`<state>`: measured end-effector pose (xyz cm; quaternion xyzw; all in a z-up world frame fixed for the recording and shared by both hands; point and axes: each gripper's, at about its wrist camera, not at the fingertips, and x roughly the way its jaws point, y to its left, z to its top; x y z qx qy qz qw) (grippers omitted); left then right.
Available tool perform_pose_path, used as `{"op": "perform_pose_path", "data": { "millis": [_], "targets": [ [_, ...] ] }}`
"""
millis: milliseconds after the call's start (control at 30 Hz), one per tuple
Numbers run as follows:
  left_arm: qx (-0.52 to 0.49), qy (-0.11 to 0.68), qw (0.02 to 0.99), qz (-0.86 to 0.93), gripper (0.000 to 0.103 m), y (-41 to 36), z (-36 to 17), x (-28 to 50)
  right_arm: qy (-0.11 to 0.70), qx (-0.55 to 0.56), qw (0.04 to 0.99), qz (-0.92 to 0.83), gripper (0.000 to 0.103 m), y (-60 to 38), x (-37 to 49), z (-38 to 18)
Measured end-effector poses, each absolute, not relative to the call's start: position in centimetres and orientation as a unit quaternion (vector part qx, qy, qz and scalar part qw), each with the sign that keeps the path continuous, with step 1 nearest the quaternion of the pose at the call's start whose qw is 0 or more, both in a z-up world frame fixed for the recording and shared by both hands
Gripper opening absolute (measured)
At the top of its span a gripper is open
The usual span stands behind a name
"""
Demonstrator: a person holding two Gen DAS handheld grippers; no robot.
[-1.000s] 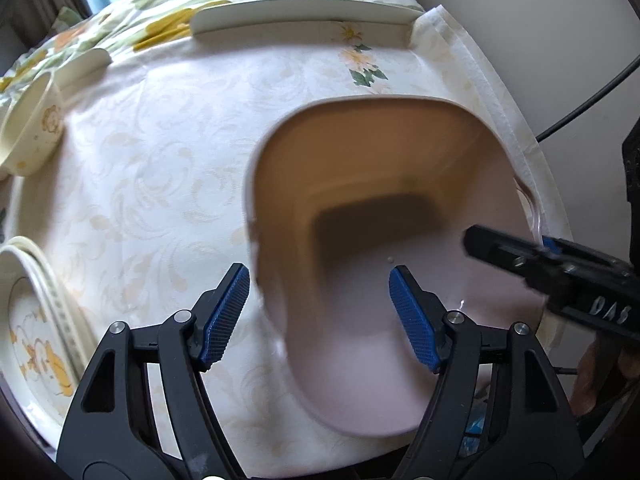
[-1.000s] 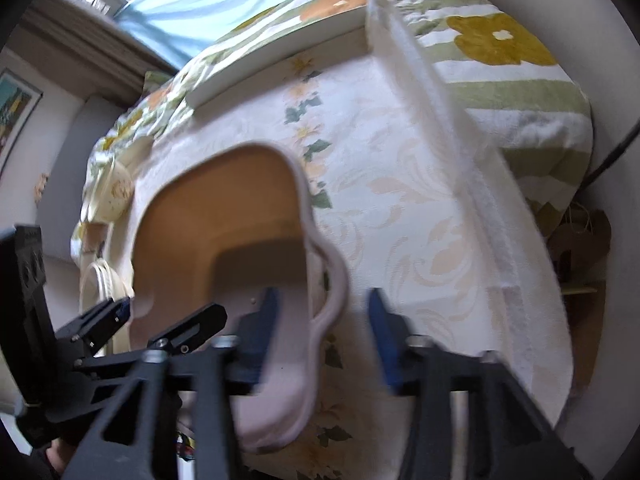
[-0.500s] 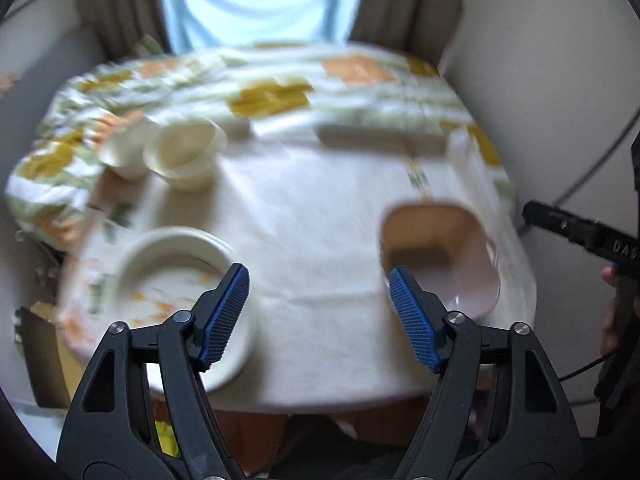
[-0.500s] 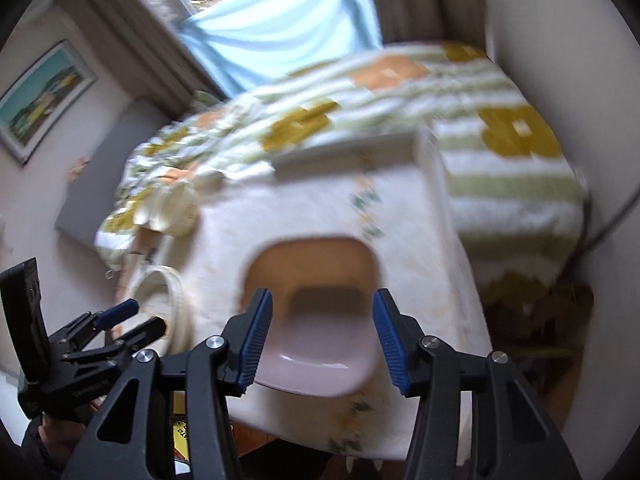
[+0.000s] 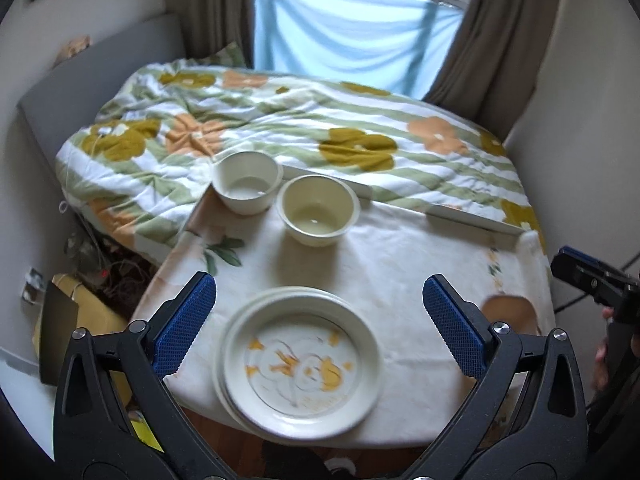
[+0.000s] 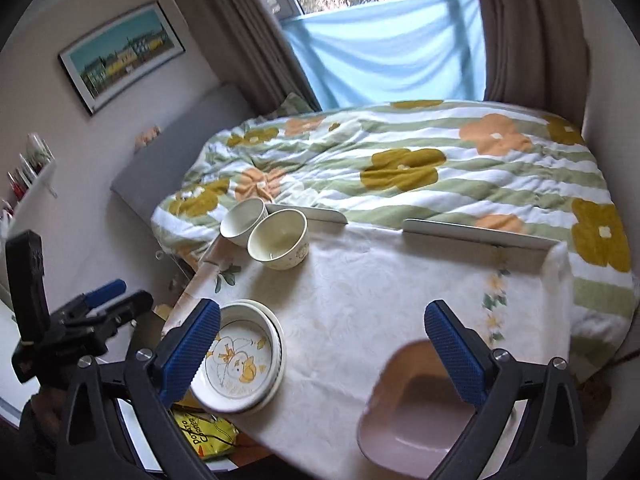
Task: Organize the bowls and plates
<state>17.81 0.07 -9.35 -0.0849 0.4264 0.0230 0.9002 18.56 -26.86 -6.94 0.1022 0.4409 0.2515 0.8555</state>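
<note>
Pink square dish (image 6: pixel 416 412) at the near right corner of the table (image 6: pixel 360 288), partly covered in the right view by a blue pad; in the left view only a tan sliver (image 5: pixel 510 312) showing behind the right finger. Stack of plates (image 5: pixel 300 360) with a yellow drawing at the near left edge, blurred at the rim, so the count stays unclear, perhaps three. Two cream bowls (image 5: pixel 318 210) (image 5: pixel 247 186) at the far left corner, just beside each other, upright; far one partly hidden by the near one in the right view. Yellow packet (image 6: pixel 204 436) below the table edge, mostly cut off.

Left gripper (image 5: pixel 320 328) raised above the plates, tilted downward, jaws opening wide with nothing between the pads. Right gripper (image 6: pixel 320 352) likewise raised and tilted down over the table, jaws opening, empty, clear of the pink dish. Fingertips of the person's right hand (image 5: pixel 600 356) barely visible at the frame edge.
</note>
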Motion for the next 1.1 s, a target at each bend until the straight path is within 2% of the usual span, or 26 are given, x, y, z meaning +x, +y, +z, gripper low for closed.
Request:
{"op": "perform_pose_path", "data": {
  "millis": [367, 433, 500, 567, 600, 733, 833, 900, 933, 1000, 1100],
  "targets": [
    [-0.137, 0.52, 0.843, -0.023, 0.102, 7.7, -15.8, 30.0, 0.52, 0.093, 0.823, 0.209, 0.102, -17.0, 28.2, -12.1],
    [-0.152, 0.545, 0.823, -0.039, 0.098, 8.5, -18.4, 32.3, 0.544, 0.099, 0.809, 0.199, 0.102, -15.6, 30.2, -13.8],
    [-0.154, 0.569, 0.807, -0.047, 0.087, 8.7, -20.9, 34.2, 0.562, 0.107, 0.796, 0.194, 0.101, -14.3, 31.7, -15.5],
    [-0.16, 0.584, 0.794, -0.056, 0.081, 8.7, -22.7, 35.5, 0.579, 0.104, 0.787, 0.186, 0.101, -12.9, 33.1, -17.2],
    [-0.161, 0.588, 0.791, -0.059, 0.079, 8.7, -23.3, 36.2, 0.585, 0.103, 0.783, 0.182, 0.097, -12.4, 33.5, -17.7],
    [-0.149, 0.602, 0.781, -0.073, 0.07, 8.6, -25.7, 38.6, 0.618, 0.105, 0.76, 0.173, 0.069, -10.9, 35.2, -20.6],
    [-0.144, 0.613, 0.772, -0.085, 0.056, 8.0, -27.4, 39.8, 0.632, 0.106, 0.75, 0.162, 0.062, -10.5, 36.1, -22.0],
    [-0.144, 0.618, 0.768, -0.089, 0.043, 7.8, -28.0, 40.3, 0.64, 0.107, 0.745, 0.157, 0.056, -10.4, 36.5, -22.7],
    [-0.144, 0.62, 0.766, -0.09, 0.04, 7.8, -28.2, 40.5, 0.644, 0.107, 0.742, 0.155, 0.052, -10.3, 36.7, -23.0],
    [-0.139, 0.621, 0.766, -0.093, 0.021, 7.4, -28.7, 40.8, 0.646, 0.106, 0.74, 0.153, 0.045, -10.3, 36.9, -23.4],
    [-0.128, 0.619, 0.769, -0.098, 0.017, 6.9, -28.8, 41.1, 0.648, 0.116, 0.735, 0.161, 0.026, -10.1, 37.3, -23.9]
  ]
}}
